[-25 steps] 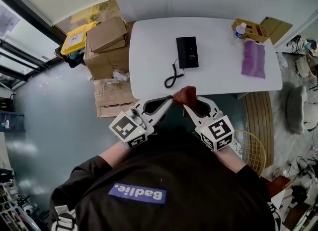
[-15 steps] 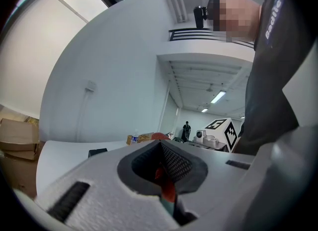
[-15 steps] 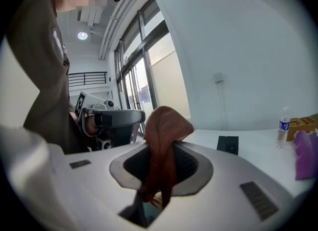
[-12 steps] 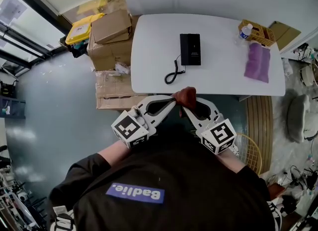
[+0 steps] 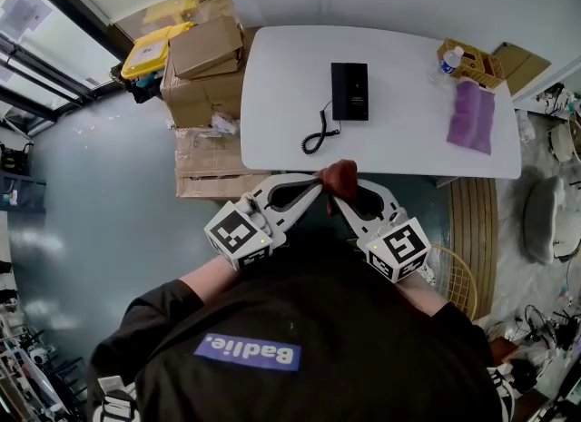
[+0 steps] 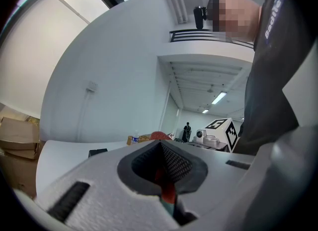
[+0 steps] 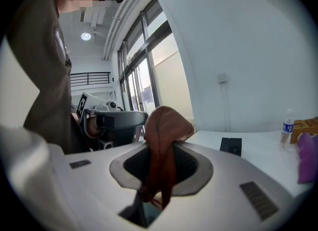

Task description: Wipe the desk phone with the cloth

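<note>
The black desk phone (image 5: 349, 91) lies flat on the white table (image 5: 272, 75), its coiled cord (image 5: 315, 134) trailing toward the near edge. A rust-brown cloth (image 5: 342, 174) is bunched just off that edge, in front of the person's chest. My right gripper (image 5: 337, 192) is shut on the cloth, which drapes down between its jaws (image 7: 160, 150). My left gripper (image 5: 317, 181) meets the cloth from the left with its jaws shut, and a red strip shows between them (image 6: 161, 173). The phone shows small and distant in both gripper views (image 6: 98, 152) (image 7: 230, 146).
A purple cloth (image 5: 472, 116) lies at the table's right end beside a small box (image 5: 470, 59) and a water bottle (image 5: 448, 59). Cardboard boxes (image 5: 204, 62) and a yellow bin (image 5: 150, 55) stand left of the table. A round wire basket (image 5: 458, 275) sits on the floor at the right.
The view has shifted slightly, so the table sits a little further right and higher. Both grippers and the cloth hold the same pose.
</note>
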A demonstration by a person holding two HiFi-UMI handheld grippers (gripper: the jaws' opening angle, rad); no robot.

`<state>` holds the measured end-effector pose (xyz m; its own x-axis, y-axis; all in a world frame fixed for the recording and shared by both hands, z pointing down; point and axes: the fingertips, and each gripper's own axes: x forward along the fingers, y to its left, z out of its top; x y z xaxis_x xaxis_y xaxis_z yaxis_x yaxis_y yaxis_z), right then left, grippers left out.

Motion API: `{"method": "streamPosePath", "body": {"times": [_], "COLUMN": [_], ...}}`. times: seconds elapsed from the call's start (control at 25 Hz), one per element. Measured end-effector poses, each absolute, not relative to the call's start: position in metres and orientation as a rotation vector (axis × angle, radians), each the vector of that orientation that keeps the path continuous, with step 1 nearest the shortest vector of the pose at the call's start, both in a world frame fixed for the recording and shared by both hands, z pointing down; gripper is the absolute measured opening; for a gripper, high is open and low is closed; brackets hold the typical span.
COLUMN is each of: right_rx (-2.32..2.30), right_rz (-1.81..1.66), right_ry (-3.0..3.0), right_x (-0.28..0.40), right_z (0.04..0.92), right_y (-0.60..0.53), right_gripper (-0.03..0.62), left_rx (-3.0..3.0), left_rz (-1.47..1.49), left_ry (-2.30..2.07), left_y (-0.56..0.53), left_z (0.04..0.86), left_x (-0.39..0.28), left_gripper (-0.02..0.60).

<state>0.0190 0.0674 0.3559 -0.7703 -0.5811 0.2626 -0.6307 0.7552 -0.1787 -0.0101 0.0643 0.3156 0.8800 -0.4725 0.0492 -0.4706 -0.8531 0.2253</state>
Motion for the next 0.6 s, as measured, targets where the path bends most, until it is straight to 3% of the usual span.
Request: {"method": "streamPosePath", "body": {"times": [0.6], "right_rx": [0.975], "right_rz": [0.385], "right_ry": [-2.753], "right_x": [0.0174], "right_z": [0.3573], "right_y": [0.0683], "right_gripper": [0.089], "left_rx": [2.822], "left_rz": [-0.014], "left_ry": [-0.704], "left_y": [0.0638], "left_z": [0.3124], "left_x": [-0.0108], "left_gripper": [0.009]}}
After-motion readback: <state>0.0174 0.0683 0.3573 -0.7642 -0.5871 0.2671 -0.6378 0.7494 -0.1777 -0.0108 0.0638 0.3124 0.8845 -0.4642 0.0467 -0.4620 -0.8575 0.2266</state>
